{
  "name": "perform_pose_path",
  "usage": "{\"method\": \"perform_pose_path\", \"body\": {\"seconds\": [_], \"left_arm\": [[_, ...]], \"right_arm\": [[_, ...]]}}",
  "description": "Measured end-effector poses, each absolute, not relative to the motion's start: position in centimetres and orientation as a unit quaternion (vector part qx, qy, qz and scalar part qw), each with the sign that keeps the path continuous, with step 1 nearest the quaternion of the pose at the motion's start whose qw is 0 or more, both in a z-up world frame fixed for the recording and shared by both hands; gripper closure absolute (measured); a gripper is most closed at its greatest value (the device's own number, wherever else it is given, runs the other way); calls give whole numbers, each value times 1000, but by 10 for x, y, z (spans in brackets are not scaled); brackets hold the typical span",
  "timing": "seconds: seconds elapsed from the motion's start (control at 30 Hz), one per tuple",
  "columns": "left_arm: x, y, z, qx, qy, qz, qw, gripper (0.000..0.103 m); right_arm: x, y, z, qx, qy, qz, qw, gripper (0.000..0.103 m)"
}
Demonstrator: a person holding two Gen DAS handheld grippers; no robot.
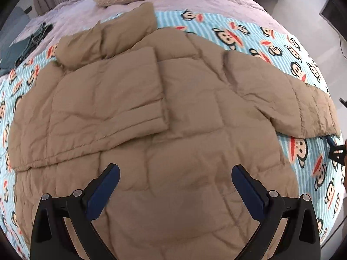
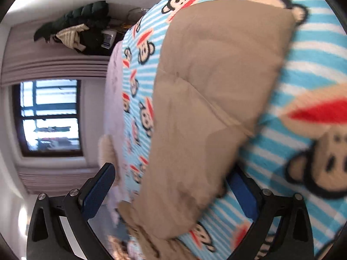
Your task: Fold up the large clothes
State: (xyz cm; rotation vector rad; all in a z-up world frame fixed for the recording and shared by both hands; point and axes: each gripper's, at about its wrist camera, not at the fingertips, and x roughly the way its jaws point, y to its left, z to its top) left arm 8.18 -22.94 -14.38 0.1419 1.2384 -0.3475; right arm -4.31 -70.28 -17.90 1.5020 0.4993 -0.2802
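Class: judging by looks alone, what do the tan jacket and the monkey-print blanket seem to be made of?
Tan quilted puffer jacket: probably thin matte synthetic shell with soft filling; stitched panels puff and crease finely. Blue-striped monkey-print blanket: likely fleece; its surface looks matte and fuzzy.

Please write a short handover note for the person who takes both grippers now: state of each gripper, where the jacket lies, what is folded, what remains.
Left gripper: open, holding nothing, above the lower body of the tan puffer jacket.
Right gripper: jaws open, placed around the end of the right sleeve; not closed on it yet. View is blurred.
Jacket lies spread flat on the monkey-print blanket on the bed.
Done: the left sleeve is folded across the body.
Left: the right sleeve, seen from the left wrist view, still sticks out to the side; fold it in, then fold the body.
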Motion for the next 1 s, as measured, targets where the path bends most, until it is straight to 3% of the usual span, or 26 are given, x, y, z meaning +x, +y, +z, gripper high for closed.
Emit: {"method": "perform_pose_path", "body": {"seconds": [0.07,0.13,0.2,0.27,0.53,0.8,1.0], "left_arm": [[85,-235,-142,57,578,-168,796,0],[87,-238,-142,57,580,-168,795,0],[89,-238,-142,57,580,-169,795,0],[92,-234,-141,64,576,-157,800,0],[109,-189,-140,21,577,-157,801,0],[130,-118,-121,-6,529,-99,843,0],[141,-66,-115,-20,509,-62,858,0]], "right_arm": [[-34,-709,-185,688,225,-128,678,32],[-30,-713,-196,715,214,-118,655,44],[-22,-713,-209,749,198,-81,627,77],[-19,-711,-212,757,195,-68,621,90],[25,-673,-158,695,178,47,695,92],[128,-532,-72,491,295,137,809,92],[189,-384,-68,338,372,163,849,92]]}}
